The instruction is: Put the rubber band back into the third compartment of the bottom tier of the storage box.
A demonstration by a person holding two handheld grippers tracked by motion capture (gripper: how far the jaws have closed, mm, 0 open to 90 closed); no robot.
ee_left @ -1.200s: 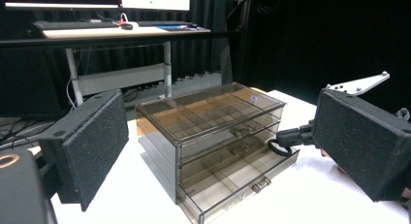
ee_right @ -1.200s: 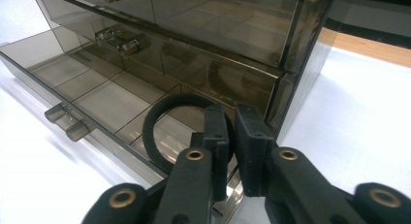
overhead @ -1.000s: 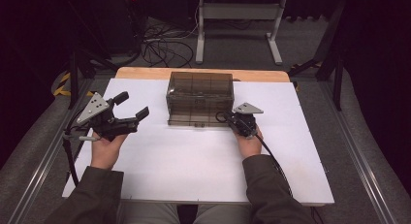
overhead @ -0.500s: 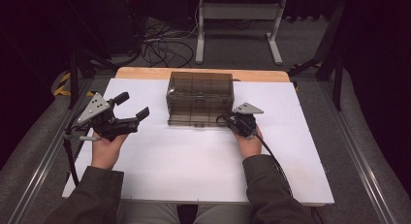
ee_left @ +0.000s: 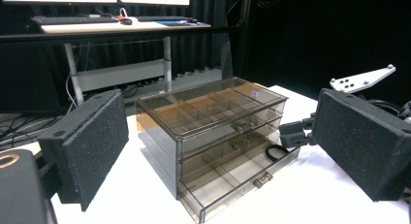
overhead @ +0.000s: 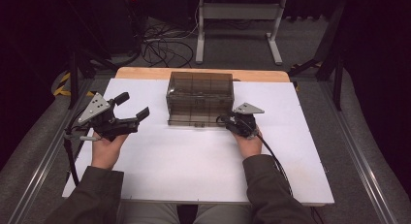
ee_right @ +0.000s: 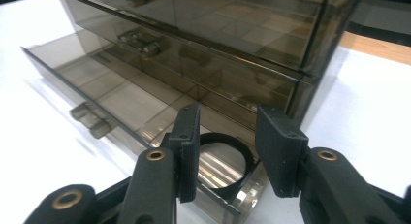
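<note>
A smoky see-through drawer box (overhead: 199, 95) stands at the back middle of the white table, its bottom drawer (overhead: 194, 121) pulled out. A black ring (ee_right: 224, 166) lies in the right end compartment of that drawer (ee_right: 111, 98). My right gripper (ee_right: 228, 117) hangs over that corner with the ring between its jaws; they have just been opening and the right pad stands clear of the ring. In the high view this gripper (overhead: 225, 121) is at the drawer's right end. My left gripper (overhead: 133, 105) is held to the left of the box, open and with nothing in it.
The white tabletop (overhead: 194, 170) has free room in front of and beside the box. A wooden strip (overhead: 145, 72) edges the back. Metal rails (overhead: 358, 156) run along both sides. Cables (overhead: 165, 40) and a desk frame (overhead: 237, 13) lie beyond the table.
</note>
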